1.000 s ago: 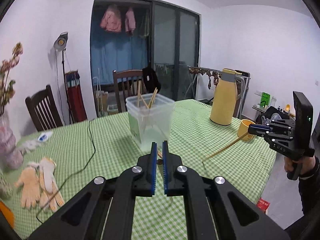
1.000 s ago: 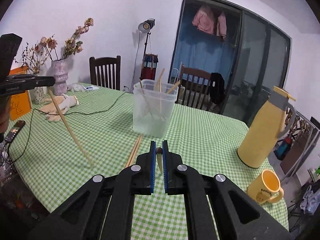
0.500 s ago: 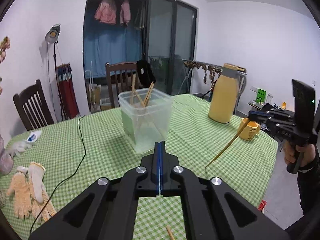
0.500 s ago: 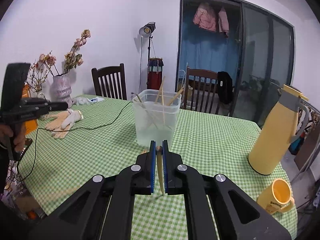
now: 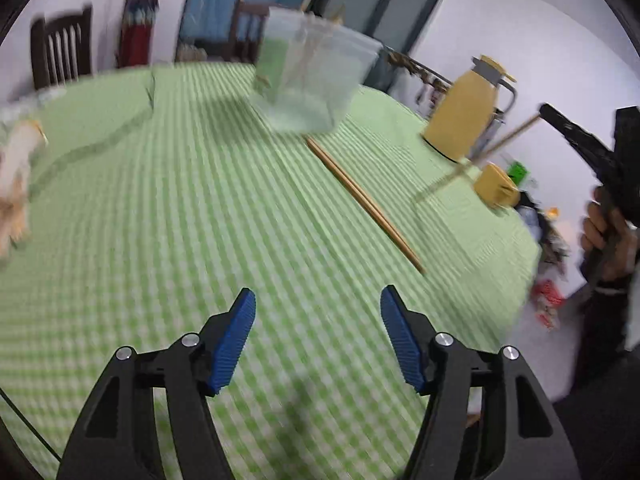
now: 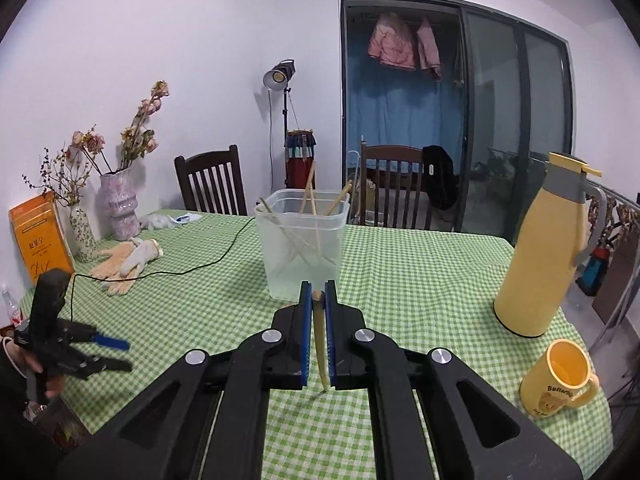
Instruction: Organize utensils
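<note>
Across the room's middle stands a table [image 6: 420, 264] under a green checked cloth, with dark chairs [image 6: 212, 180] at its far side and a glass sliding door [image 6: 516, 128] behind them. On the right end of the table sits a tall yellow flask [image 6: 544, 248], and nearer the edge a yellow mug [image 6: 560, 376]. Near the centre stands a clear tub [image 6: 302, 248], upright, with several chopsticks leaning inside it. On the left end are a pink vase [image 6: 118, 204] of dried flowers, an orange box [image 6: 40, 240], a pair of gloves [image 6: 128, 258] and a black cable [image 6: 192, 266] trailing over the cloth.

In the left wrist view, which is blurred, a loose pair of chopsticks [image 5: 362, 196] lies flat on the cloth, side by side, running from just in front of the tub toward the near right edge.

The left gripper [image 5: 314, 320] hangs low over the cloth with its blue pads [image 5: 232, 336] spread wide apart; its jaws have just been opening, and nothing lies between them. The loose pair lies ahead of it and to its right, apart from the fingers. In the right wrist view this gripper [image 6: 116, 354] shows at the table's left edge, held in a hand [image 6: 24, 364].

The right gripper [image 6: 318, 300] is clamped on a single chopstick [image 6: 320, 344], which runs lengthwise between the pads, its tip sticking out toward the tub. In the left wrist view that stick [image 5: 476, 158] slants down from the gripper [image 5: 550, 114] above the mug, in the air.
</note>
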Available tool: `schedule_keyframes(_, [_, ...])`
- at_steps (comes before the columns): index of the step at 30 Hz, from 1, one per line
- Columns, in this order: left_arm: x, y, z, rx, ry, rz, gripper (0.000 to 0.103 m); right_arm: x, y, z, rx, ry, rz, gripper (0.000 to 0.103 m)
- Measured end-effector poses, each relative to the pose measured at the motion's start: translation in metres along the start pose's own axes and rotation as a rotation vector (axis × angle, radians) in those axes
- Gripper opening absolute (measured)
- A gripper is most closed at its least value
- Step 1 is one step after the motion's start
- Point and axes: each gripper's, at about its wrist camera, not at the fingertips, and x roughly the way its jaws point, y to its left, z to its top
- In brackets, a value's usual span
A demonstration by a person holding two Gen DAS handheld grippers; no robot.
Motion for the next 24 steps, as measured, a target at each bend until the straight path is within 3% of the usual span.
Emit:
schedule_keyframes(6, [0.019, -0.030, -0.001, 0.165, 0.020, -0.077, 0.063, 0.009, 0.000, 0.008, -0.044, 0.000, 0.012, 0.007])
schedule_keyframes(10, [0.041, -0.031, 0.023, 0.139, 0.012, -0.127, 0.063, 0.021, -0.003, 0.014, -0.042, -0.003, 0.020, 0.007])
schedule_keyframes(17, [0.101, -0.059, 0.058, 0.171, 0.104, -0.045, 0.063, 0.030, -0.005, 0.019, -0.059, 0.000, 0.021, 0.007])
schedule_keyframes(20, [0.129, -0.078, 0.064, 0.162, 0.128, 0.078, 0.069, 0.032, -0.005, 0.020, -0.060, -0.002, 0.021, 0.007])
schedule_keyframes(21, [0.138, -0.087, 0.064, 0.194, 0.134, 0.124, 0.069, 0.032, -0.005, 0.020, -0.059, -0.002, 0.024, 0.007])
schedule_keyframes(24, [0.148, -0.102, 0.064, 0.279, 0.124, 0.146, 0.069, 0.031, -0.006, 0.020, -0.063, -0.004, 0.029, 0.007])
